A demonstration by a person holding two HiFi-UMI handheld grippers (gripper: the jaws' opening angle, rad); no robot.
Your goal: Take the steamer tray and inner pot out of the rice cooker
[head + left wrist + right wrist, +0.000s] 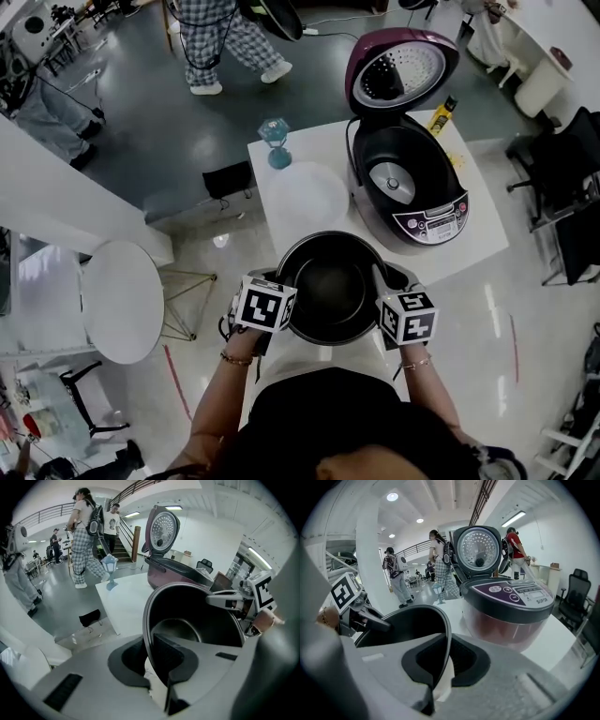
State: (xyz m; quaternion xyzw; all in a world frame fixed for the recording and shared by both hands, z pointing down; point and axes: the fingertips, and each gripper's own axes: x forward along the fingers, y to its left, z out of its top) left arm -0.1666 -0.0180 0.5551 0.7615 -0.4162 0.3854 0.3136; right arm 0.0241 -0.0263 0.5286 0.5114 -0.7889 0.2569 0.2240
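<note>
1. Grip state: the left gripper (284,302) and the right gripper (382,284) each have their fingers (165,656) closed on the thin rim of the inner pot (333,291), on opposite sides. The pot is held in the air over the near edge of the white surface (469,248).
2. Slip hazard: each grip covers only a narrow strip of smooth rim. Uneven height between the two hands may tilt the pot and pull the rim out of one grip.
3. Placement hazard: the pot is close to the surface edge. A set-down too near the person may leave it overhanging and let it fall.
4. Collision hazard: the steamer tray (309,200) and the rice cooker (412,178) are just beyond the pot.
5. Contents: the pot is empty. The open cooker cavity shows only its heating plate (391,183). The tray looks empty.
</note>
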